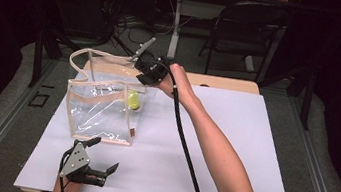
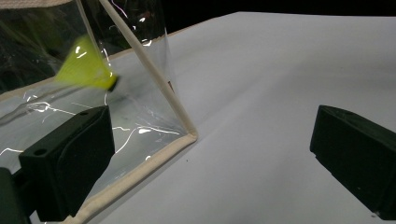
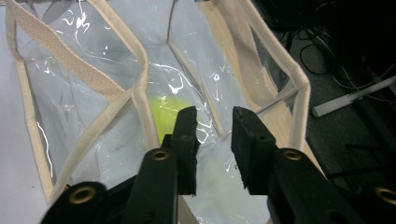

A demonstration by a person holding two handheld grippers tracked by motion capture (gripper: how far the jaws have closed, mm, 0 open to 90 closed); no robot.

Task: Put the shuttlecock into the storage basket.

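Bag (image 1: 100,111) stands at the mat's (image 1: 233,135) far left, mouth upward; straps (image 3: 70,51) cross the opening (narrow way in). Right gripper (image 3: 212,126) hangs above that mouth. Left gripper (image 1: 99,159) sits near the bag's front edge. Mat right of the forearm (image 1: 211,147) lies bare.

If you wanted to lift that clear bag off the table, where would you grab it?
Probably by the beige strap handle that arches over the clear bag. It stands up free of the plastic walls, so a claw could come from above and close across the flat webbing. The glossy walls look slippery and floppy, and the yellow-green thing inside would weigh the bag down.
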